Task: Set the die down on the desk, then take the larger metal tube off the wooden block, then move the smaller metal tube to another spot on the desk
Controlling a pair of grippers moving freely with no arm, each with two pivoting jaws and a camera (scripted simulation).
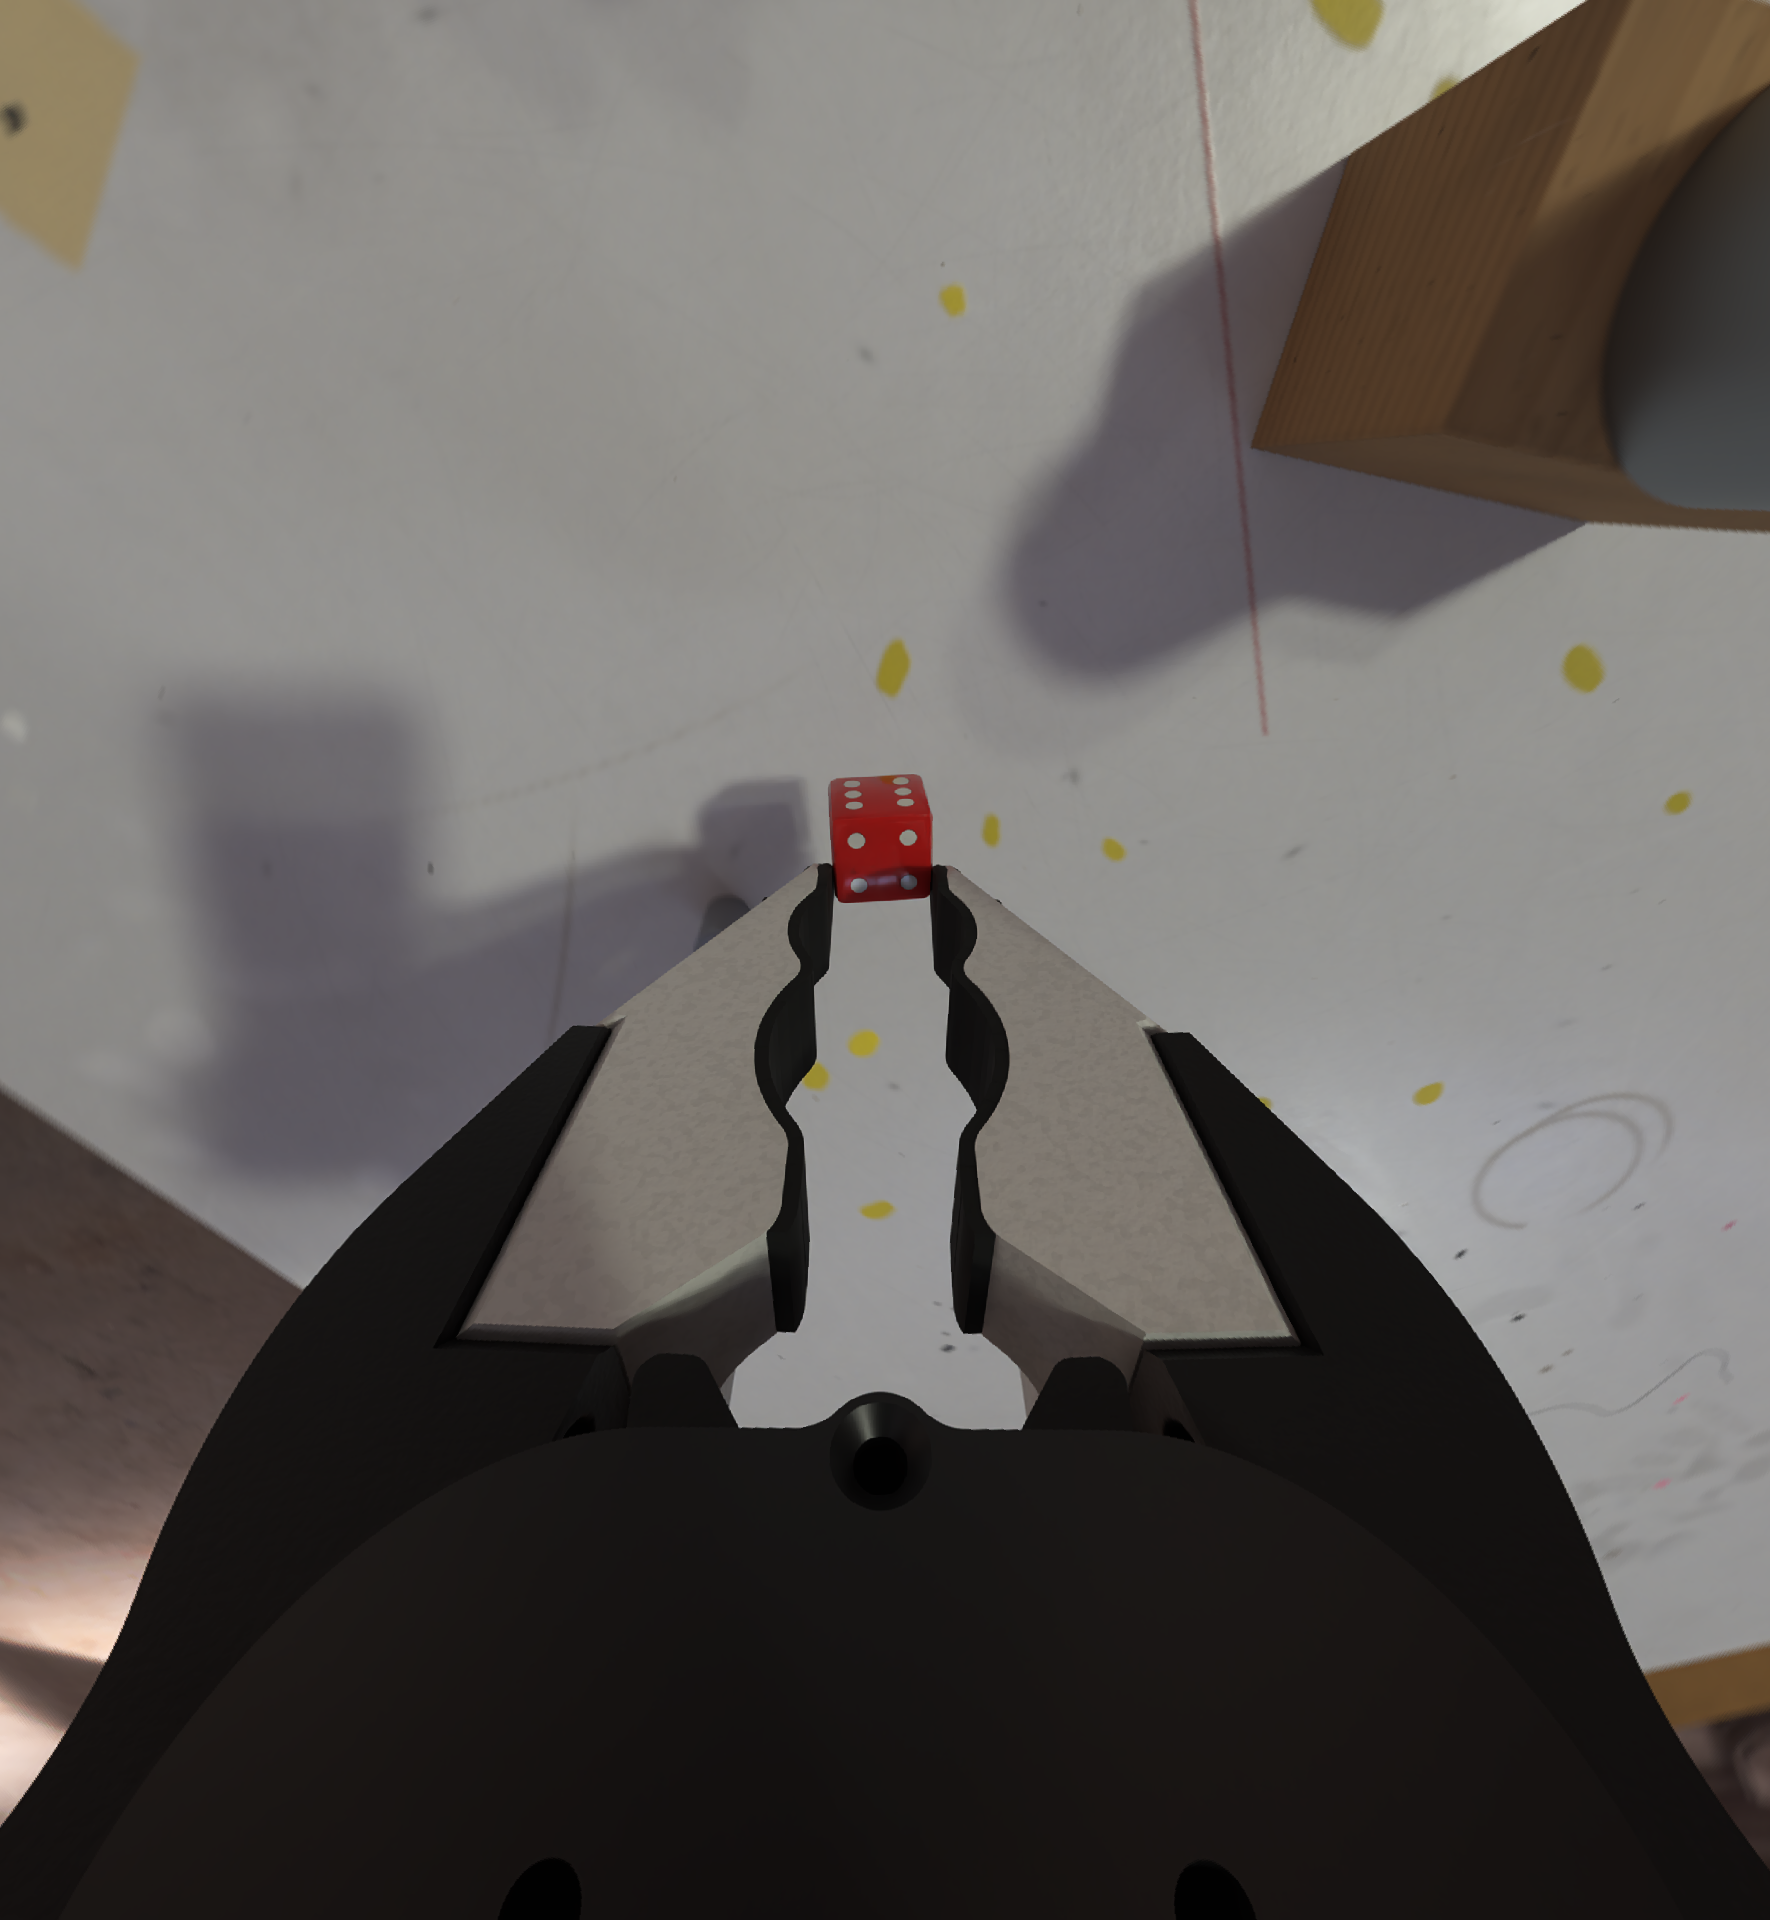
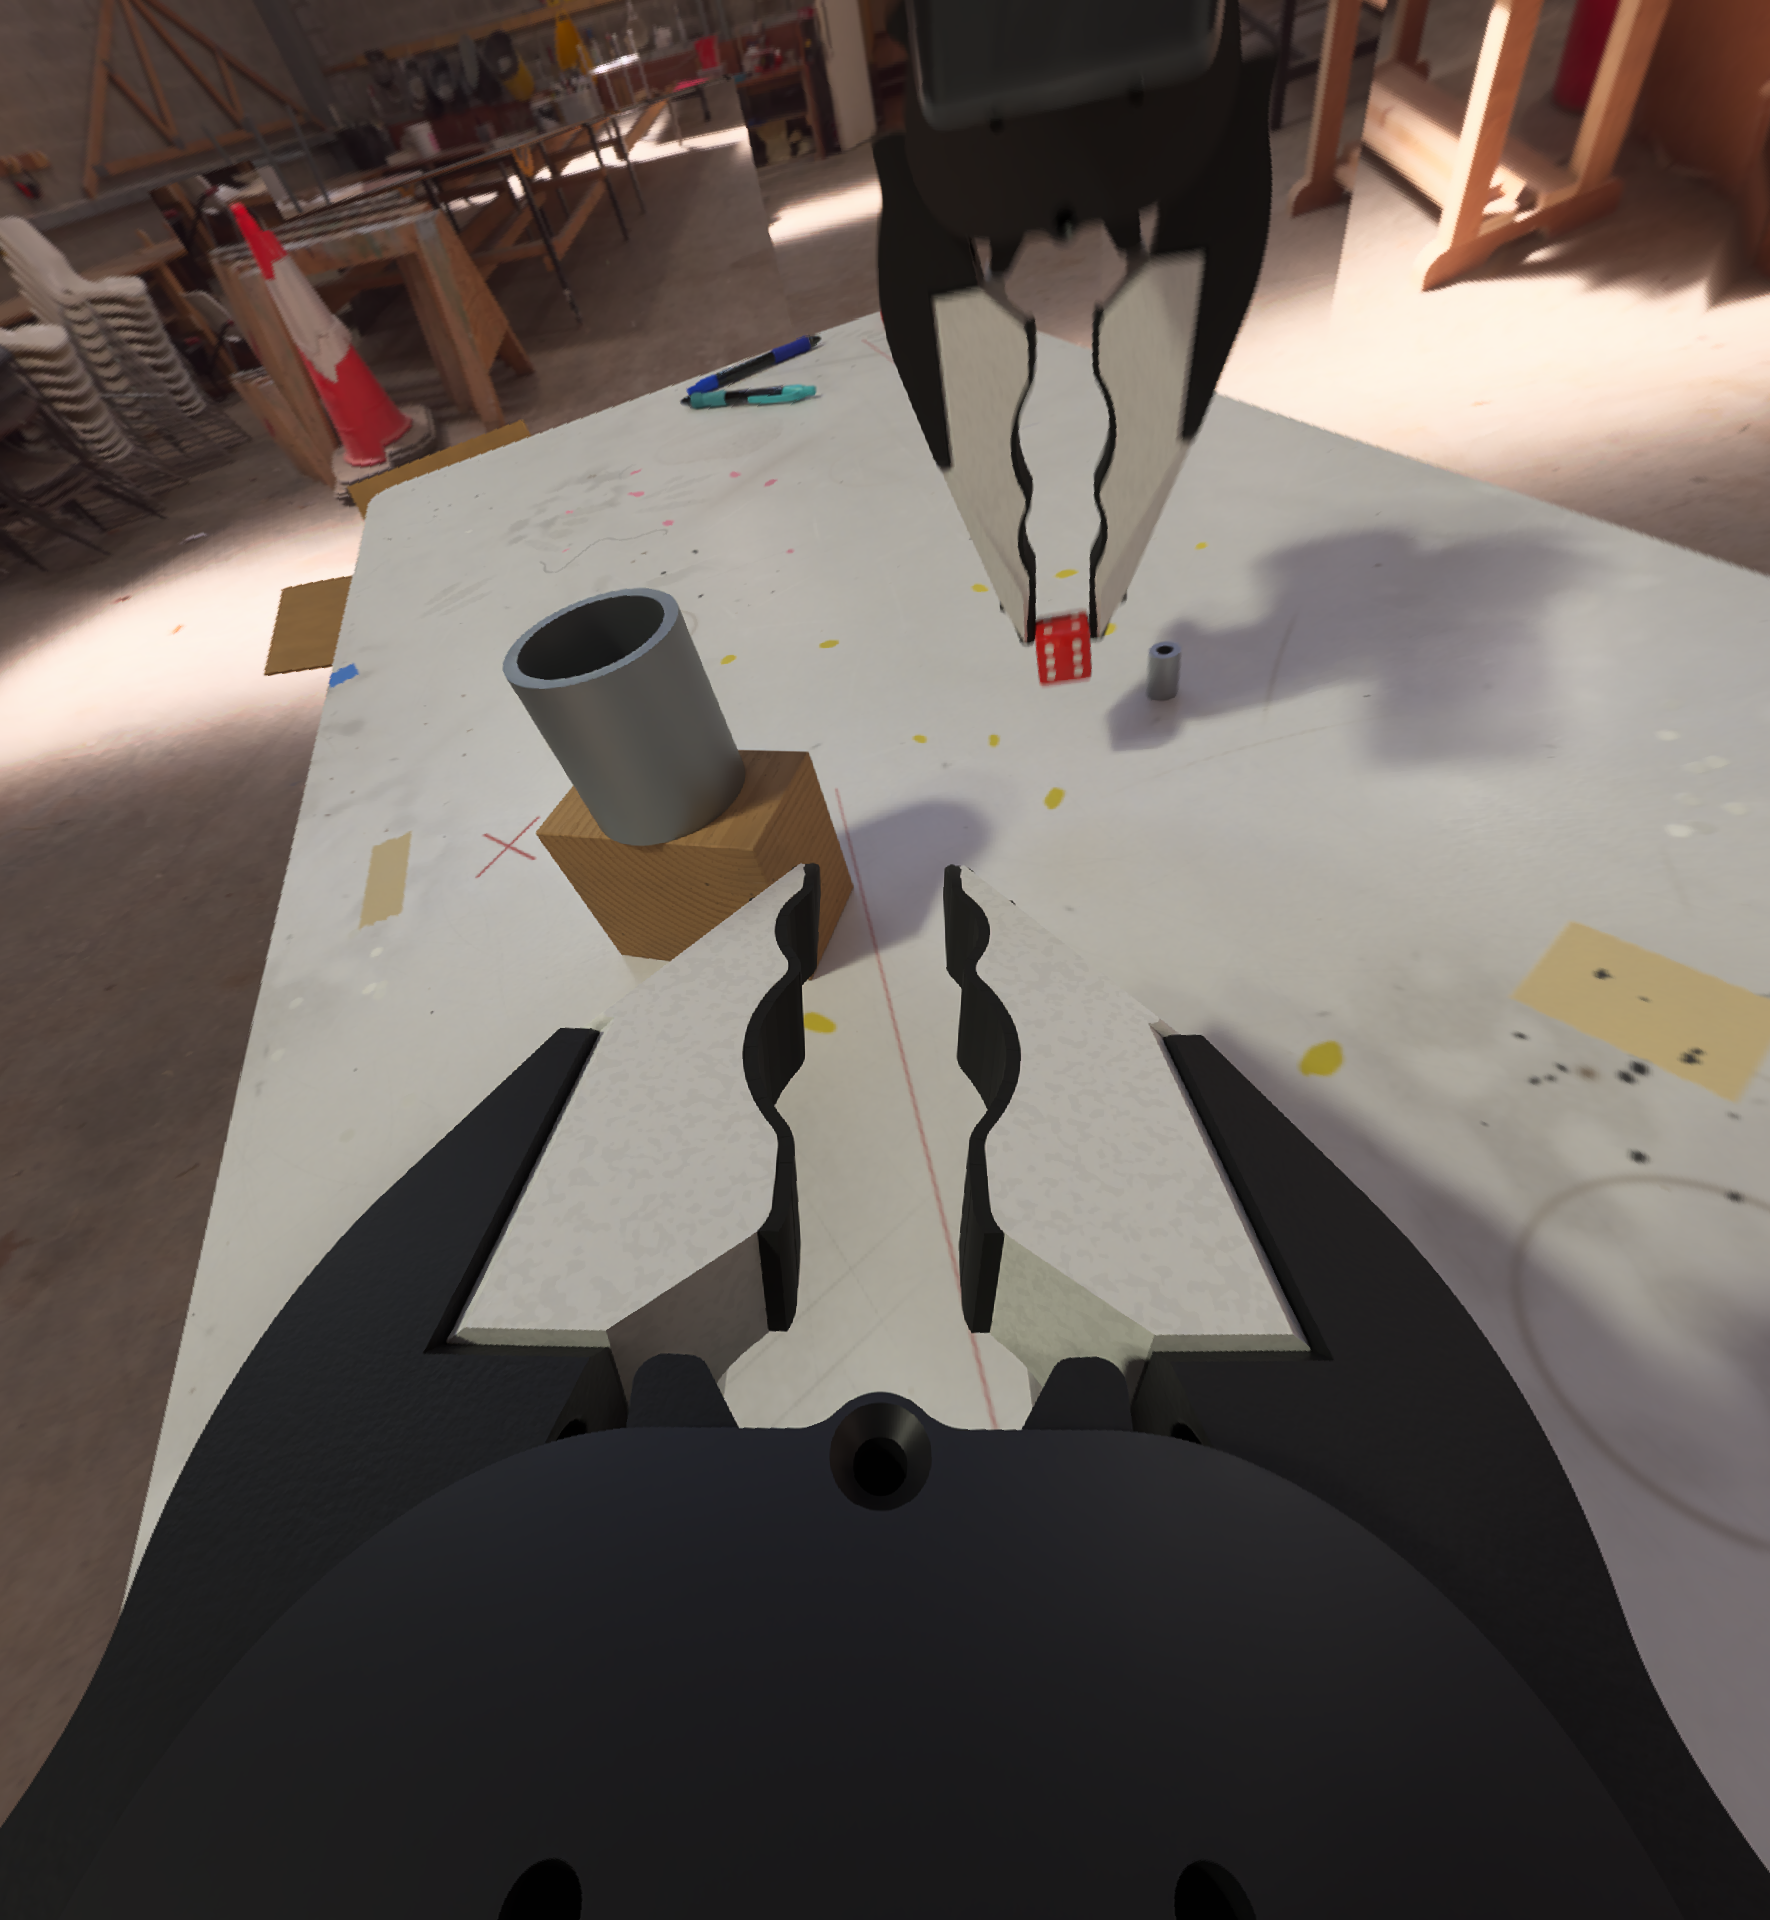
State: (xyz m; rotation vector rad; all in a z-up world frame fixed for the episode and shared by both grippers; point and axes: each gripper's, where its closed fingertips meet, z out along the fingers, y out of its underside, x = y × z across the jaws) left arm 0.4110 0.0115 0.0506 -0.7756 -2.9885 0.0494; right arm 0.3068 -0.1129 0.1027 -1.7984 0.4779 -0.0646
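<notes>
My left gripper (image 1: 879,881) points down at the white desk (image 2: 1276,831) and is shut on a red die (image 1: 879,831) at its very fingertips. In the right wrist view the left gripper (image 2: 1063,621) holds the die (image 2: 1063,652) at or just above the desk surface. A small metal tube (image 2: 1163,670) stands upright just right of the die. A larger grey metal tube (image 2: 632,727) stands on a wooden block (image 2: 694,883), which also shows in the left wrist view (image 1: 1463,312). My right gripper (image 2: 883,883) is open and empty, hovering just right of the block.
Two pens (image 2: 751,379) lie at the desk's far end. A tan tape patch (image 2: 1650,1008) is stuck to the desk at the right. The desk's left edge runs close beside the block. A traffic cone (image 2: 325,343) stands on the floor beyond.
</notes>
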